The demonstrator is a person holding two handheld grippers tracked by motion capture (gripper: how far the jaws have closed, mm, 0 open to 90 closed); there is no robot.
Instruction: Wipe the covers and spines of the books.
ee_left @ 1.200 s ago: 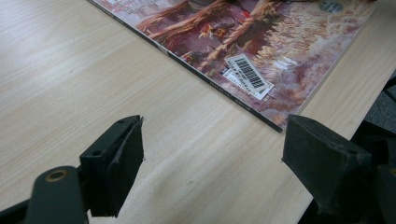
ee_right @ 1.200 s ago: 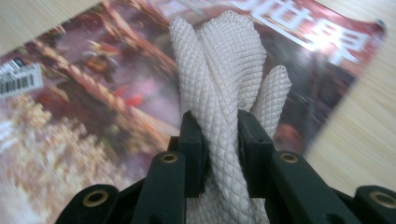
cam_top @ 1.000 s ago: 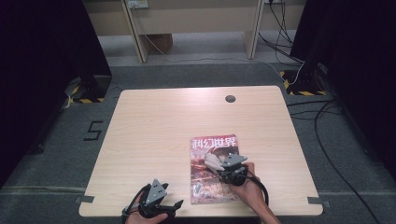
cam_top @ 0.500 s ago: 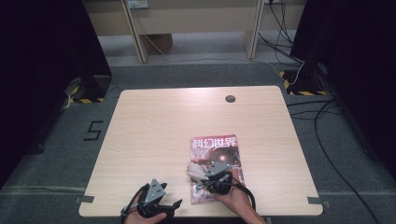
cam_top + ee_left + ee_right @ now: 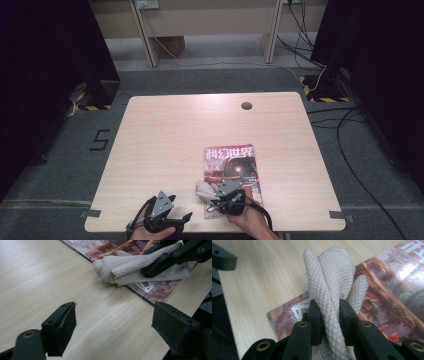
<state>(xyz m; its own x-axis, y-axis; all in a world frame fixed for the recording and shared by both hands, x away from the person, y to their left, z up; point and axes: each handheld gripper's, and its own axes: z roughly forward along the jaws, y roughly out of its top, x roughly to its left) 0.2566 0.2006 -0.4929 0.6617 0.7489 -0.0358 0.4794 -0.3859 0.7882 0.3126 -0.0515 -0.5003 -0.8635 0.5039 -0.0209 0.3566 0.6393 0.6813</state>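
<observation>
A magazine (image 5: 232,167) with a red cover lies on the front right part of the light wooden table (image 5: 175,135). My right gripper (image 5: 216,194) is shut on a cream waffle-weave cloth (image 5: 203,189), and the bunched cloth rests on the magazine's near left corner. In the right gripper view the cloth (image 5: 332,272) stands up between the two pads (image 5: 315,315) over the magazine (image 5: 392,290). My left gripper (image 5: 180,210) stays open above bare wood near the front edge. The left gripper view has its jaws wide apart, with the cloth (image 5: 120,267) and magazine (image 5: 100,247) ahead.
A dark round grommet (image 5: 246,105) sits near the table's far edge. A floor mark "5" (image 5: 100,140) lies left of the table. Cables (image 5: 350,150) run over the floor on the right. Wooden desk legs (image 5: 145,35) stand behind.
My right gripper has dragged the cloth leftward and a little nearer across the magazine's lower part to its left corner. The left gripper has stayed put.
</observation>
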